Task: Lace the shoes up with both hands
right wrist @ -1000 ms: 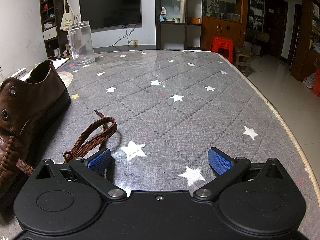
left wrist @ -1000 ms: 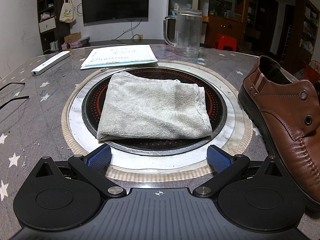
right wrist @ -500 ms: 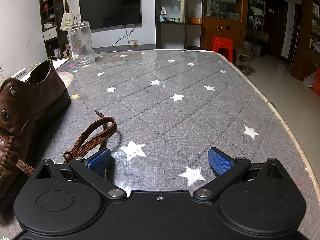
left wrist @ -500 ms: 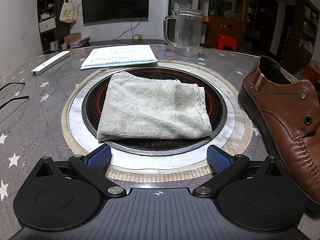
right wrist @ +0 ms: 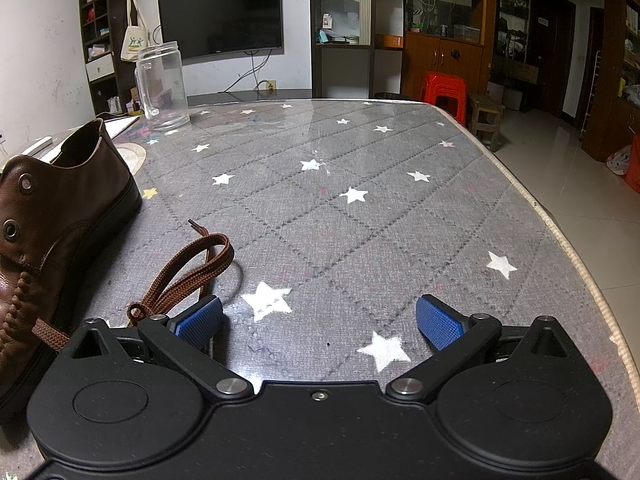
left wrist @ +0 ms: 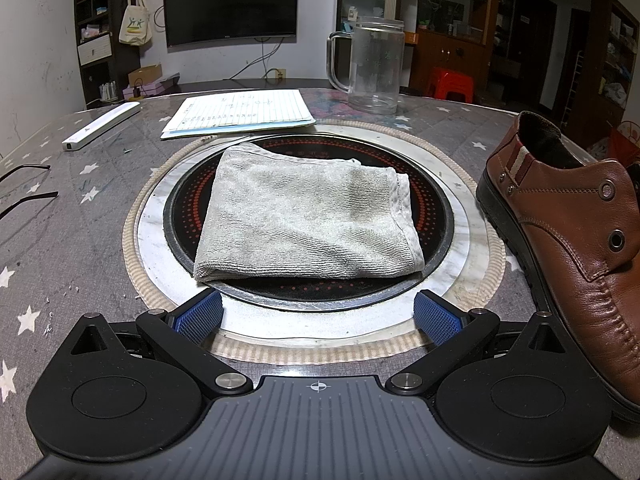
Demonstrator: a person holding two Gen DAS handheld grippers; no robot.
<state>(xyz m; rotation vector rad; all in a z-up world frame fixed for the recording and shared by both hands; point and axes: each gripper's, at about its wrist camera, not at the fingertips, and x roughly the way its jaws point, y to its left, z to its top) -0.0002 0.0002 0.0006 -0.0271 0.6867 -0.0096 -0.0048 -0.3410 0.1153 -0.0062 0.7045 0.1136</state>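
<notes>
On the star-patterned counter (right wrist: pixel 360 216), the brown leather shoe (left wrist: pixel 576 240) stands between the two views, at the right edge of the left wrist view and the left edge of the right wrist view. The left hand-held gripper (left wrist: pixel 318 316) rests with its blue pads spread wide, holding nothing, in front of a folded grey towel (left wrist: pixel 308 220) on a round black cooktop (left wrist: pixel 434 216). The right hand-held gripper (right wrist: pixel 320 322) is likewise spread and empty, its left pad just beside the loose brown shoelace (right wrist: pixel 192 268) trailing from the shoe.

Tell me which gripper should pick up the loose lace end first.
Right. The brown lace lies on the table just beside the open right gripper; the left gripper, also open, faces the towel, no lace in view.
</notes>
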